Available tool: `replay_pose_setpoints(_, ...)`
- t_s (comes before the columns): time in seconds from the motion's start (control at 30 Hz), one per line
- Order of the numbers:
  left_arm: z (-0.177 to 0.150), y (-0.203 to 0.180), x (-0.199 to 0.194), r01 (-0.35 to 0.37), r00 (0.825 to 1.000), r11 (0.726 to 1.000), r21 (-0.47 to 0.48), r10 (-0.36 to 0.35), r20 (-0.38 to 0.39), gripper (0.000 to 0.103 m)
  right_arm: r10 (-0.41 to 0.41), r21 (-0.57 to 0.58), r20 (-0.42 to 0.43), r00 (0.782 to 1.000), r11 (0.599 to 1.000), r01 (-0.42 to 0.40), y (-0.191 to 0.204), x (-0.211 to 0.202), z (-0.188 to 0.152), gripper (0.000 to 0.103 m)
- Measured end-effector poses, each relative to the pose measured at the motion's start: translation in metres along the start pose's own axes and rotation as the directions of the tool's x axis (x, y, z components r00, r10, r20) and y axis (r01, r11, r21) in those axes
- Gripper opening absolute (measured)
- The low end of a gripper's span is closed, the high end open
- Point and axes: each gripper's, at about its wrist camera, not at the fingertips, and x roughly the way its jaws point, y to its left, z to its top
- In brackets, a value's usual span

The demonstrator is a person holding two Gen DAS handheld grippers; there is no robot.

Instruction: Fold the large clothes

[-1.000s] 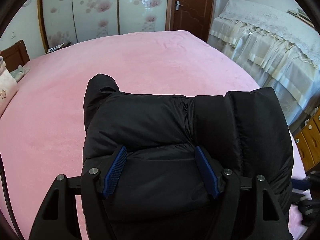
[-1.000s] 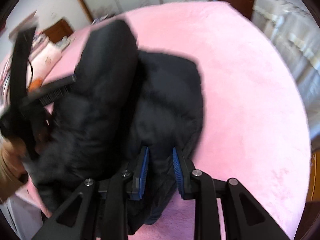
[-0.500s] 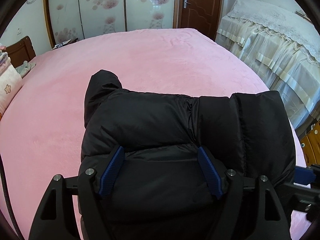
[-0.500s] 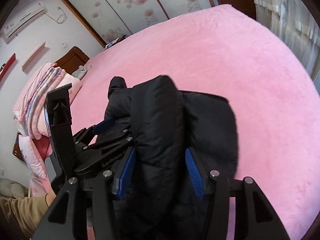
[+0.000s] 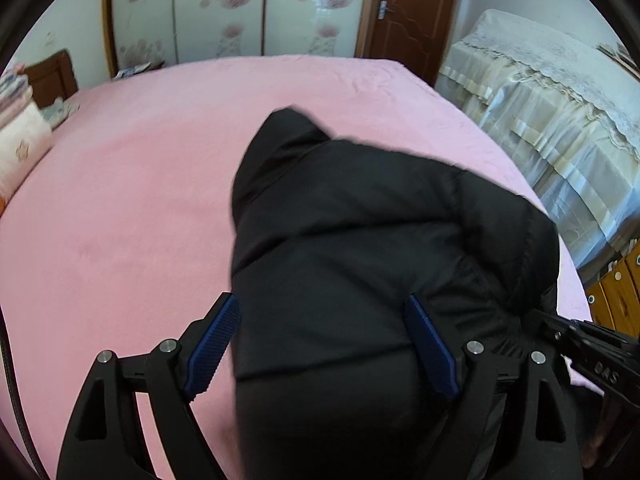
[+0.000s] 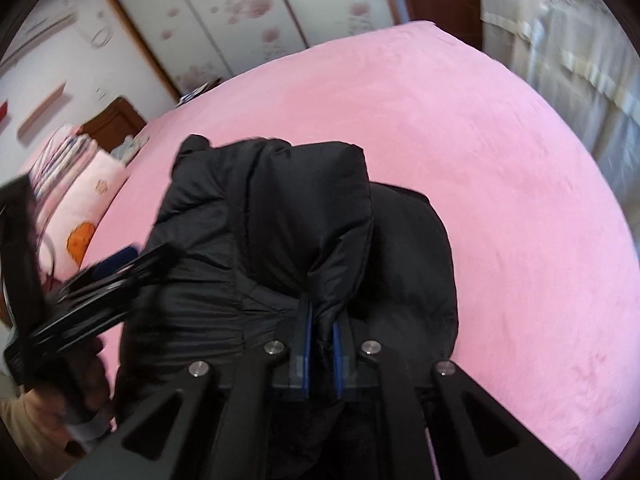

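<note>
Jacket (image 5: 360, 240), black and padded, lies bundled in a thick fold on the pink bed (image 5: 120, 200), near the bed's front edge and toward its right side in the left wrist view. One narrow end of the bundle pokes out toward the far side of the bed.

The left gripper (image 5: 320, 344) straddles the near part of the bundle with its blue fingers (image 5: 212, 344) spread wide. They have just been opening further. The left finger stands over the pink cover at the jacket's edge, the right finger against the dark cloth; neither visibly squeezes the fabric.

The right gripper (image 6: 320, 332) has its fingers (image 6: 306, 332) drawn close together, having just closed, with a thin pinch of the jacket's folded flap caught between them. The puffy fold rises just beyond the fingertips. In the right wrist view the left gripper appears blurred at the left, at the jacket's side.

Folded bedding (image 6: 80, 184) in pink and stripes is stacked at the head of the bed beside a wooden headboard (image 6: 116, 120). Behind the bed stand flowered wardrobe doors (image 5: 224, 12) and a brown door (image 5: 408, 16). No container shows in either view.
</note>
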Motion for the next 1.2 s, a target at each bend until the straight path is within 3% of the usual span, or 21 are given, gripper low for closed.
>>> replay_pose_setpoints(0.17, -0.010, 0.004, 0.017, -0.014, 1.000, 1.000, 0.001, 0.014, -0.008, 0.090, -0.029, 0.050, 0.005, 1.000, 0.998, 0.029, -0.014, 0.021, -0.015, 0.012)
replay_pose_setpoints(0.3, -0.014, -0.006, 0.029, -0.024, 1.000, 0.998, 0.054, 0.024, -0.003, 0.092, -0.059, 0.097, 0.012, 0.998, 0.994, 0.058, -0.027, 0.038, -0.033, 0.011)
replay_pose_setpoints(0.57, -0.025, 0.001, 0.053, -0.038, 0.999, 0.997, 0.061, 0.038, 0.001, 0.099, -0.099, 0.102, 0.024, 0.995, 0.990, 0.096, -0.030, 0.053, -0.052, 0.011)
replay_pose_setpoints(0.93, -0.017, 0.008, 0.058, -0.019, 0.998, 0.999, 0.043, 0.022, -0.058, 0.103, -0.130, 0.049, -0.011, 0.991, 0.990, 0.130, -0.021, 0.058, -0.034, 0.013)
replay_pose_setpoints(1.2, -0.007, 0.009, 0.036, -0.034, 0.996, 0.999, 0.032, 0.036, -0.082, 0.102, -0.163, 0.004, -0.008, 0.987, 0.987, 0.163, 0.003, 0.027, -0.012, 0.027)
